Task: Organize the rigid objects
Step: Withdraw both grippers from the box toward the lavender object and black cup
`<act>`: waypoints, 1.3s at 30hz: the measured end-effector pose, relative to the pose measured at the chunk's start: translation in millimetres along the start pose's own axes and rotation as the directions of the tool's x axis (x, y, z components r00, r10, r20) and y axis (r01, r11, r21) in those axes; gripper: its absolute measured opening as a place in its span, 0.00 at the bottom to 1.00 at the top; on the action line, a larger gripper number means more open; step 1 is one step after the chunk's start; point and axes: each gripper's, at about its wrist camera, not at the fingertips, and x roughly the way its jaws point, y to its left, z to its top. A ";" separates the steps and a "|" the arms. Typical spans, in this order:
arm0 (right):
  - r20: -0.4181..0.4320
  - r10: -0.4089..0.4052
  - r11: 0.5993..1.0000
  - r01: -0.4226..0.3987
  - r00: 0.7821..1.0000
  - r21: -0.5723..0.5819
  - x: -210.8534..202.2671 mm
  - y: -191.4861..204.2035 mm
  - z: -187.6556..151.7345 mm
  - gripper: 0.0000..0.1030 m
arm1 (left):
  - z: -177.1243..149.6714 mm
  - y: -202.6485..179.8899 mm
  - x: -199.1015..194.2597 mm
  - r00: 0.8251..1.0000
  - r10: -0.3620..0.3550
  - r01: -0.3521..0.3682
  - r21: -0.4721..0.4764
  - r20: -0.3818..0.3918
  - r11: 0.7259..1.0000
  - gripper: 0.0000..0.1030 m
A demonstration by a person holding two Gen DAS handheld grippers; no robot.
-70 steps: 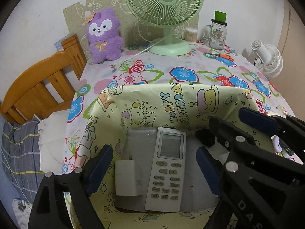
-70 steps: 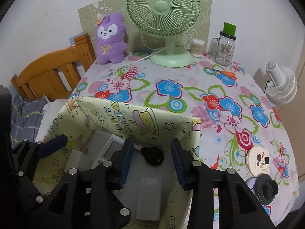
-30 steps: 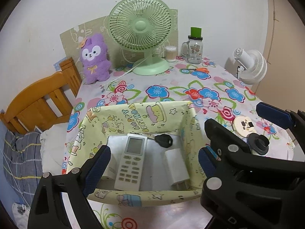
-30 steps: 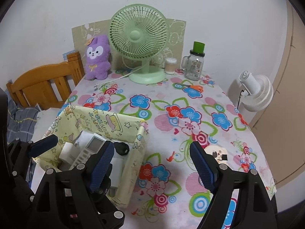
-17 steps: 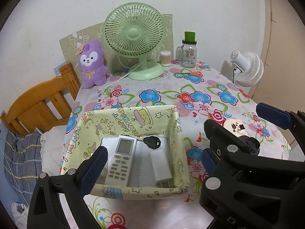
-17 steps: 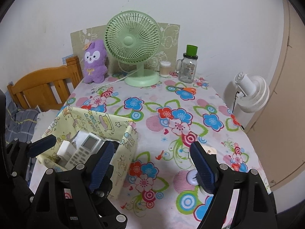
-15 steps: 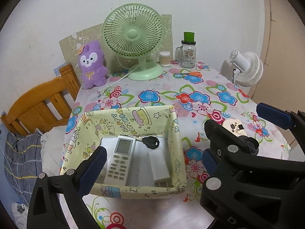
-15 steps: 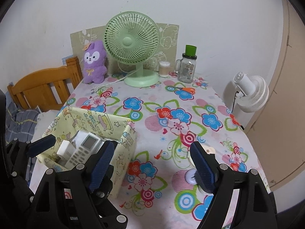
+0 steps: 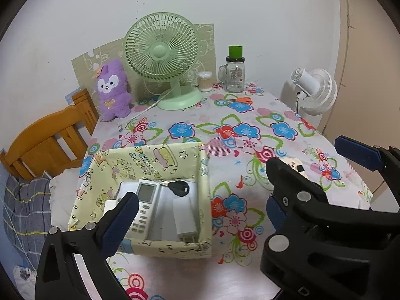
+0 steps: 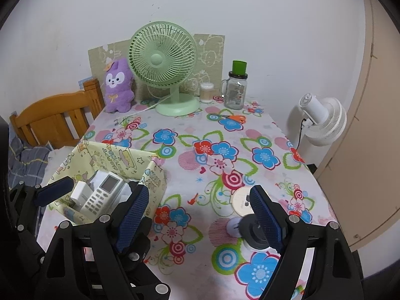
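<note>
A yellow cartoon-print fabric box [image 9: 160, 248] stands at the table's near left; it also shows in the right wrist view [image 10: 152, 175]. It holds a white remote control [image 9: 143, 205], a black car key [image 9: 178, 187] and a white charger block [image 9: 185, 216]. My left gripper [image 9: 197, 216] is open and empty, held back above the box's near side. My right gripper [image 10: 200, 215] is open and empty to the right of the box. A round cream compact [image 10: 241, 201] and a black knob on a white base [image 10: 250, 230] lie on the cloth by its right finger.
At the back stand a green desk fan [image 9: 165, 60], a purple plush toy [image 9: 112, 90], a cotton-swab jar [image 9: 205, 81] and a glass jar with a green lid [image 9: 235, 73]. Orange scissors [image 10: 231, 117] lie near them. A white floor fan [image 10: 321, 120] stands right, a wooden chair [image 9: 50, 145] left.
Both grippers pulled back and up from the box. The right gripper opened and left the white charger block inside. More of the table shows now.
</note>
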 end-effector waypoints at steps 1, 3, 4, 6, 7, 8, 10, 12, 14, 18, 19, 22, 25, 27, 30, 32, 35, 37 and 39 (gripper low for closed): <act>0.002 -0.001 1.000 0.001 1.000 0.001 -0.9 -1.4 -0.4 0.84 | 0.0 -1.8 -0.6 1.000 -0.002 0.002 0.002 0.002 1.000 1.00; 0.002 -0.001 1.000 0.001 1.000 0.003 -2.3 -5.4 -1.1 0.84 | 0.3 -6.2 -1.4 1.000 -0.008 0.008 0.005 0.005 1.000 1.00; 0.002 -0.002 1.000 0.002 1.000 0.004 -2.8 -7.2 -1.6 0.84 | 0.3 -8.3 -1.7 1.000 -0.011 0.011 0.007 0.006 1.000 1.00; 0.004 -0.004 1.000 0.004 1.000 0.003 -3.4 -9.5 -2.2 0.84 | 0.3 -12.4 -2.0 1.000 -0.019 0.019 0.007 0.008 1.000 1.00; 0.005 -0.005 1.000 0.005 1.000 0.004 -3.9 -12.2 -2.8 0.84 | 0.4 -14.9 -2.0 1.000 -0.024 0.024 0.006 0.008 1.000 1.00; 0.005 -0.006 1.000 0.006 1.000 0.006 -4.3 -15.1 -3.5 0.84 | 0.5 -17.2 -2.1 1.000 -0.028 0.028 0.006 0.009 1.000 1.00; 0.005 -0.007 1.000 0.007 1.000 0.010 -4.5 -21.3 -4.8 0.84 | 0.5 -21.9 -1.7 0.999 -0.036 0.036 0.003 0.011 0.999 1.00; 0.002 -0.006 1.000 0.006 1.000 0.012 -3.9 -25.8 -5.7 0.84 | 0.2 -26.5 -0.7 0.999 -0.042 0.042 -0.003 0.011 0.999 1.00; -0.002 -0.008 1.000 0.008 1.000 0.014 -3.2 -30.7 -7.1 0.84 | -0.7 -31.2 0.0 0.999 -0.042 0.042 -0.008 0.013 0.999 1.00; -0.004 -0.009 1.000 0.009 1.000 0.006 -1.4 -38.3 -10.5 0.85 | -2.0 -40.6 2.2 0.999 -0.051 0.051 -0.008 0.006 0.999 1.00; -0.004 -0.009 1.000 0.009 1.000 0.005 -0.9 -40.2 -11.5 0.85 | -1.8 -42.3 3.1 0.999 -0.052 0.052 -0.007 0.004 0.999 1.00; -0.005 -0.006 1.000 0.006 1.000 0.005 0.4 -44.7 -13.3 0.85 | -2.1 -49.1 5.9 0.999 -0.050 0.050 -0.002 -0.001 0.999 1.00; -0.009 -0.005 1.000 0.005 1.000 0.005 2.8 -52.7 -16.1 0.85 | -2.9 -55.2 8.6 0.999 -0.052 0.052 0.002 -0.010 0.999 1.00; -0.010 -0.003 1.000 0.003 1.000 0.006 3.4 -55.3 -17.5 0.85 | -3.7 -59.5 10.4 0.998 -0.054 0.054 0.004 -0.012 0.999 1.00; -0.012 -0.002 1.000 0.002 1.000 0.004 6.4 -63.4 -21.9 0.84 | -5.2 -66.0 13.6 0.998 -0.055 0.055 0.013 -0.019 0.998 1.00; -0.017 -0.001 1.000 0.001 1.000 0.003 9.4 -68.0 -24.2 0.85 | -5.8 -69.0 16.2 0.998 -0.057 0.057 0.017 -0.026 0.998 1.00; -0.022 0.005 1.000 -0.005 1.000 0.006 12.9 -73.6 -28.3 0.85 | -7.7 -74.1 20.7 0.998 -0.060 0.061 0.018 -0.032 0.998 1.00; -0.021 0.013 1.000 -0.013 1.000 0.009 15.0 -76.2 -30.2 0.85 | -8.8 -77.7 24.0 0.997 -0.065 0.066 0.019 -0.034 0.998 1.00; -0.013 0.034 0.999 -0.034 0.999 0.016 17.3 -80.7 -33.4 0.85 | -10.2 -80.9 26.3 0.997 -0.072 0.073 0.022 -0.026 0.997 1.00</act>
